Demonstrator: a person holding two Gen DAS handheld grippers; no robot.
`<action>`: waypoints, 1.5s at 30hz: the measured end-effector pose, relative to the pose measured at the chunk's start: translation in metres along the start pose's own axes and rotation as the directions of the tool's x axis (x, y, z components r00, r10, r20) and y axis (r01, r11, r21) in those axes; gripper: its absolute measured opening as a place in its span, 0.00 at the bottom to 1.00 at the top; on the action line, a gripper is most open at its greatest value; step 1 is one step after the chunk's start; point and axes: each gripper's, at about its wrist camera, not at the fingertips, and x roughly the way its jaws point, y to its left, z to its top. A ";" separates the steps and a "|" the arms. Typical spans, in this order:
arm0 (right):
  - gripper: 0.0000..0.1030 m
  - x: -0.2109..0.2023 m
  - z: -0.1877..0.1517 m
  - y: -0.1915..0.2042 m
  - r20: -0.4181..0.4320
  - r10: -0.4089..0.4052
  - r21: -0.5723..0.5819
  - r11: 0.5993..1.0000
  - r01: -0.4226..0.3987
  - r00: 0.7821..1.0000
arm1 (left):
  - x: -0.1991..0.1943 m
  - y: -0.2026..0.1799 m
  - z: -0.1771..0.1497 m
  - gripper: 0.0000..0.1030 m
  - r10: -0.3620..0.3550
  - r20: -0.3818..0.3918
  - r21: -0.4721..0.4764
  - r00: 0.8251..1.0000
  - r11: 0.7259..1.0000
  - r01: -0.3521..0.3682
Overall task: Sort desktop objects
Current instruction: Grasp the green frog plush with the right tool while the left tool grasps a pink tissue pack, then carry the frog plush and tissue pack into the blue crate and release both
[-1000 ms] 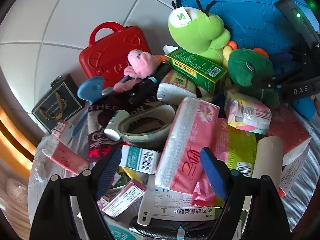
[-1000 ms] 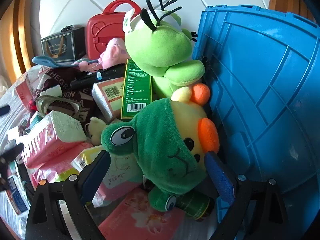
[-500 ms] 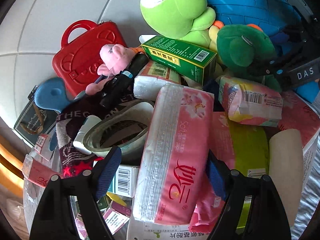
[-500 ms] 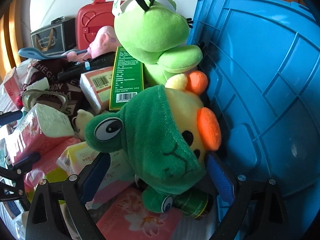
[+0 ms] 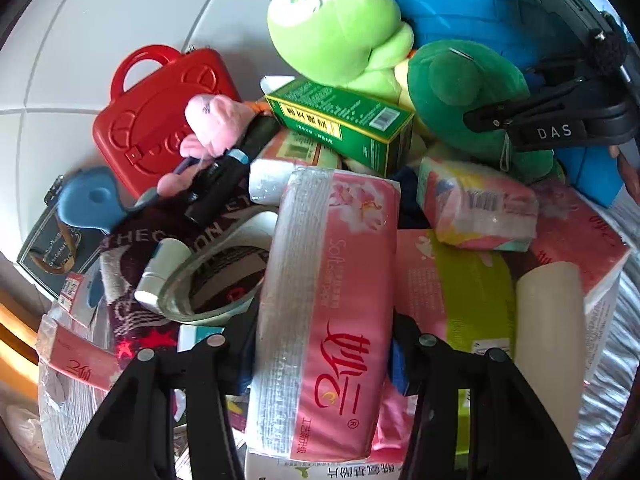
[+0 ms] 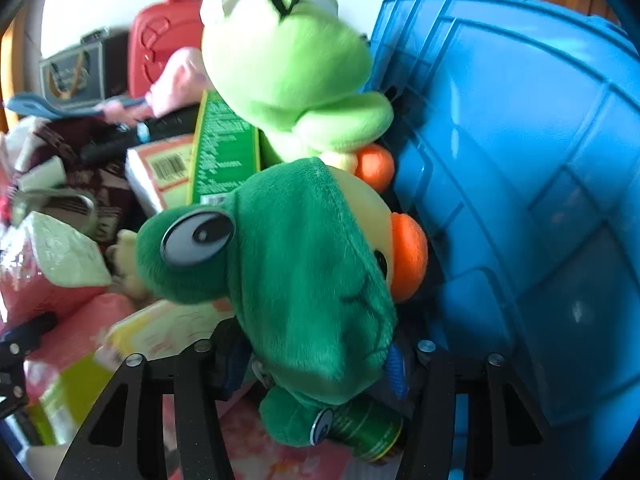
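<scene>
Right wrist view: right gripper (image 6: 316,364) closing on dark-green frog-hooded plush (image 6: 304,272); left gripper (image 5: 320,354) closing on pink tissue pack (image 5: 324,320).

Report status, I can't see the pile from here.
Left gripper closing around pink plastic-wrapped tissue pack. Right gripper closing around dark green frog plush. Blue plastic crate hard against plush.

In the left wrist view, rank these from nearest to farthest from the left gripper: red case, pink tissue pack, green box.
1. pink tissue pack, between the closing jaws of the left gripper.
2. green box, beyond the pack, centre.
3. red case, far left, by the wall.
</scene>
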 end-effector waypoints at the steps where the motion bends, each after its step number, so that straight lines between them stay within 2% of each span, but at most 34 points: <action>1: 0.50 -0.007 -0.001 -0.002 0.011 0.015 0.011 1.000 -0.015 1.000 | -0.006 0.001 0.001 0.48 0.001 0.011 -0.001 1.000 1.000 -0.001; 7: 0.48 -0.045 0.002 -0.022 0.049 0.094 0.109 0.989 -0.099 0.994 | -0.041 0.007 0.004 0.48 0.006 0.061 0.004 0.998 1.000 -0.006; 10: 0.48 -0.076 0.002 -0.025 0.094 0.122 0.122 0.983 -0.133 0.988 | -0.058 0.013 0.007 0.48 0.015 0.074 0.000 0.997 1.000 -0.015; 14: 0.48 -0.122 0.009 -0.023 0.174 0.147 0.113 0.979 -0.168 0.974 | -0.087 0.024 0.016 0.48 0.021 0.119 -0.001 0.993 1.000 -0.021; 20: 0.48 -0.200 0.020 -0.029 0.301 0.179 0.120 0.967 -0.224 0.937 | -0.142 0.034 0.039 0.48 0.028 0.207 0.014 0.978 0.999 -0.031; 22: 0.48 -0.223 0.024 -0.030 0.343 0.177 0.119 0.966 -0.230 0.922 | -0.164 0.036 0.053 0.48 0.025 0.246 0.024 0.969 0.999 -0.031; 25: 0.48 -0.271 0.030 -0.042 0.434 0.148 0.141 0.963 -0.230 0.889 | -0.197 0.034 0.080 0.48 0.013 0.308 0.040 0.951 0.999 -0.027; 29: 0.48 -0.328 0.036 -0.072 0.543 0.068 0.180 0.964 -0.195 0.837 | -0.236 0.020 0.126 0.48 -0.025 0.411 0.073 0.911 0.997 -0.005; 31: 0.49 -0.358 0.033 -0.097 0.586 0.000 0.213 0.965 -0.154 0.810 | -0.249 0.009 0.154 0.48 -0.066 0.446 0.072 0.892 0.997 0.038; 32: 0.49 -0.369 0.031 -0.110 0.595 -0.026 0.232 0.963 -0.140 0.803 | -0.253 0.001 0.169 0.48 -0.083 0.463 0.075 0.882 0.996 0.054; 34: 0.49 -0.382 0.028 -0.137 0.593 -0.065 0.272 0.954 -0.124 0.802 | -0.257 -0.018 0.198 0.48 -0.102 0.493 0.090 0.864 0.994 0.066; 36: 0.50 -0.387 0.026 -0.168 0.579 -0.094 0.308 0.945 -0.111 0.810 | -0.257 -0.042 0.226 0.48 -0.130 0.511 0.102 0.850 0.991 0.090; 39: 0.50 -0.379 0.023 -0.215 0.555 -0.127 0.355 0.930 -0.096 0.822 | -0.248 -0.076 0.268 0.48 -0.169 0.514 0.093 0.841 0.986 0.142; 42: 0.52 -0.360 0.024 -0.260 0.516 -0.137 0.386 0.919 -0.087 0.846 | -0.233 -0.106 0.306 0.49 -0.175 0.505 0.067 0.845 0.984 0.164; 45: 0.54 -0.331 0.030 -0.302 0.469 -0.137 0.392 0.918 -0.067 0.873 | -0.213 -0.134 0.346 0.49 -0.163 0.466 0.042 0.870 0.986 0.162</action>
